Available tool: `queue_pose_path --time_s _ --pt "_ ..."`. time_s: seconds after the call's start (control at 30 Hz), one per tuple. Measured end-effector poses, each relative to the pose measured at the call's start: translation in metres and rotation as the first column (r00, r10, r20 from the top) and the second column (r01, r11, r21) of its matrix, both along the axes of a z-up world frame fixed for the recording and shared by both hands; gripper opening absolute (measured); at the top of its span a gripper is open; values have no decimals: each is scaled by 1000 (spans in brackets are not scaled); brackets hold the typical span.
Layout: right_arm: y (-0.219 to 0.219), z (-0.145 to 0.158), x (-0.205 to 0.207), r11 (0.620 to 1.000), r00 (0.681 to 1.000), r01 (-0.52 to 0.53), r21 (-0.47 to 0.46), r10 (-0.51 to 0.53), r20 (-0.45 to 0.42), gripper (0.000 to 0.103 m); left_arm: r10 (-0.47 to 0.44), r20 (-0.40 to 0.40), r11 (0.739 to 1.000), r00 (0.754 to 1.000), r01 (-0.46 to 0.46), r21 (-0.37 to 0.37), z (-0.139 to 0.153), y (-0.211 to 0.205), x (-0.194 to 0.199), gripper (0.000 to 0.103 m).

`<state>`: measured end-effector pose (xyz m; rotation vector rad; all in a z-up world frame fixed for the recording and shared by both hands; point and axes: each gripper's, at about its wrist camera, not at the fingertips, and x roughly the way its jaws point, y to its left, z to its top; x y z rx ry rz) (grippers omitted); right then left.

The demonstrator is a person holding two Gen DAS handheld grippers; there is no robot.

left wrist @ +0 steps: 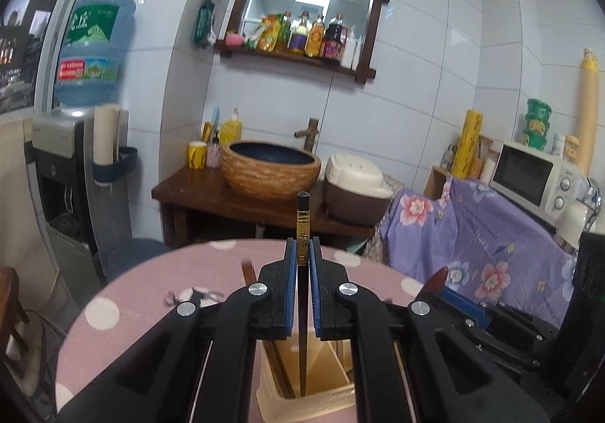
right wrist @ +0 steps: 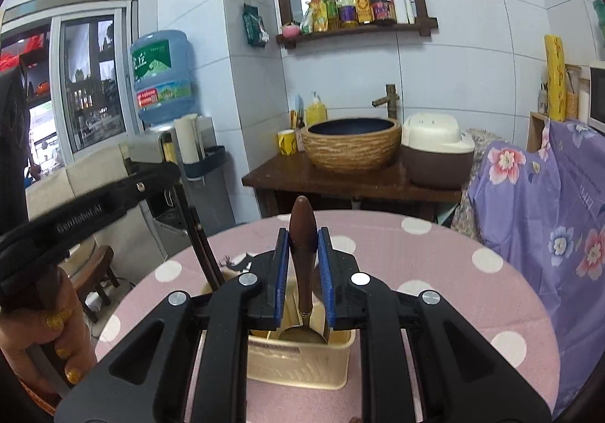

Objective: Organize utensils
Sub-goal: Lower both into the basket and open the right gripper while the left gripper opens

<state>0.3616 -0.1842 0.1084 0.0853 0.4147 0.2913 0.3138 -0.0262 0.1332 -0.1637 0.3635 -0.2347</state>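
I've got the black chopstick [left wrist: 302, 226] pinched between my left gripper [left wrist: 302, 253] pads, upright, gold-banded top sticking out past the fingertips, lower end down inside the cream utensil holder [left wrist: 306, 400] directly under the claw. A gold character is stamped on the band, can't read it. Right gripper [right wrist: 302, 245] is clamped on the spoon [right wrist: 302, 234] by its brown wooden handle, handle tip up above the fingers, brass bowl hanging low at the holder's [right wrist: 298, 366] top edge. More dark chopsticks [right wrist: 206, 253] lean out of the holder's left compartment in the right wrist view. Holder sits on the pink polka-dot table [right wrist: 435, 271]. Both grippers point forward and somewhat down over the table, side by side; the left unit crosses the left of the right wrist view with "GenRobot.AI" printed on its body, a hand [right wrist: 41, 343] with gold glitter nails wrapped around its grip. Behind: a water jug [left wrist: 94, 48] with a green label, text unreadable, a woven basin [left wrist: 270, 169], rice cooker [left wrist: 355, 188], microwave [left wrist: 537, 177].
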Motion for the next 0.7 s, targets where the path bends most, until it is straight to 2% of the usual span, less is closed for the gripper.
queue_pose_path --time_s 0.27,0.37,0.57,0.63,0.7 --pt "4 -27 1 1000 1000 8 -20 -8 -29 16 -5 -79 1000 997 6 13 -36 -3 7 8" --pt "3 -33 2 1000 999 8 -19 -9 -43 16 10 -62 999 998 -8 33 -39 -3 5 8" --pt "2 -38 -1 1000 999 3 -13 -4 -38 17 -14 -68 1000 998 16 26 -37 -4 2 9" --pt "0 -38 -7 1000 1000 7 -9 -7 -25 22 -19 -70 999 997 21 27 -37 -3 -3 15" --pt "-4 -36 -15 1000 1000 18 -5 -18 -12 32 -22 -68 999 997 23 23 -37 -1 -11 37"
